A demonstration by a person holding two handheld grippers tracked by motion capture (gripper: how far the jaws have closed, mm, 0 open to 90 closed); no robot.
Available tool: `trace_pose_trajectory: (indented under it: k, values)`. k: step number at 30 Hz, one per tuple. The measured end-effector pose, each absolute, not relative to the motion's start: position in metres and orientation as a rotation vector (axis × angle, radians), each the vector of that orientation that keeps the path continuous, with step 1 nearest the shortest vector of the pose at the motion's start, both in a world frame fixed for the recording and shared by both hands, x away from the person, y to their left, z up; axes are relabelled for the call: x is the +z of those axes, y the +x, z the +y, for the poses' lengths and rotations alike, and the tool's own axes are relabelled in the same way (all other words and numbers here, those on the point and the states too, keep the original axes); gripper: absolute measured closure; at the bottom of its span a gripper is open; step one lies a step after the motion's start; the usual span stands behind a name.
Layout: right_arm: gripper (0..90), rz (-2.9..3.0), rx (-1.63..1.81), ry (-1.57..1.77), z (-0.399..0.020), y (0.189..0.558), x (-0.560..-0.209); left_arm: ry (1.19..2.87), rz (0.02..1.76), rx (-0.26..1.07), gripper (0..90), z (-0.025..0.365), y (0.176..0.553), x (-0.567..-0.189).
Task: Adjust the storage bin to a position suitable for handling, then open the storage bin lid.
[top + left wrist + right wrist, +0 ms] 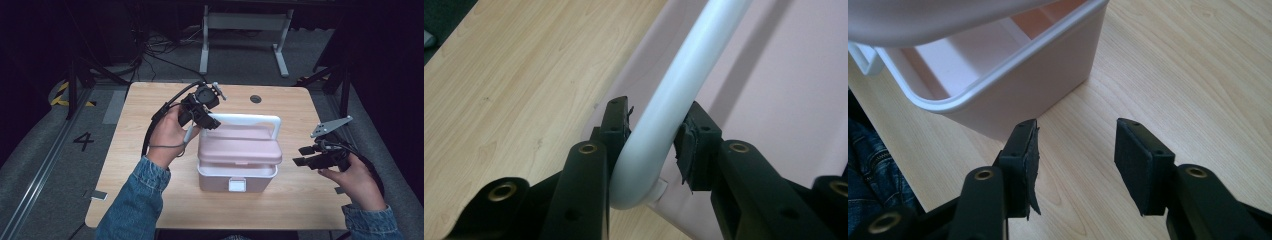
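**Left tool clamped on the box handle, right tool idle beside it**

We see the left tool (651,135) closed narrow around the curved corner of the white handle (664,120), both pads pressed against the tube. The handle belongs to a pink box (238,159) at the middle of the desk (145,100), and its lid (240,145) sits raised above the white-rimmed base. The right tool (1075,160) stands wide, gripping nothing, just off the box's right wall, near but apart from it, over bare desk, held in the person's right hand (355,180)
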State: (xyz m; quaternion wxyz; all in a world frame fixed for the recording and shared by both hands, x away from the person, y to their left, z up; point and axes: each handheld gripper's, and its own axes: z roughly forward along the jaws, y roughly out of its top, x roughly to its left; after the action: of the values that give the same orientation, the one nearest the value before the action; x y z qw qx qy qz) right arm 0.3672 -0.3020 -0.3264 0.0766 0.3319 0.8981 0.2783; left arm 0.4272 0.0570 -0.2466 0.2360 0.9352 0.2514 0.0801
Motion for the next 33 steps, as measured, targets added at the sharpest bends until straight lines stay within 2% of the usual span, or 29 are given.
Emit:
trace_pose_trajectory:
  k: [6, 19, 28, 33]
  values:
    - [59.0, 2.653, 0.886, 0.953, -0.303, 0.364, -0.32, 2.546, 0.724, 0.191, 68.0, 0.059, 0.436, -0.245]
    - [82.4, 2.621, 1.03, 0.876, -0.3, 0.353, -0.314, 2.532, 0.758, 0.18, 67.4, 0.06, 0.447, -0.242]
    - [89.6, 2.662, 1.098, 0.788, -0.277, 0.35, -0.32, 2.534, 0.758, 0.171, 67.2, 0.06, 0.45, -0.242]
    - [89.8, 2.652, 1.154, 0.778, -0.268, 0.352, -0.325, 2.529, 0.755, 0.166, 67.2, 0.061, 0.449, -0.243]
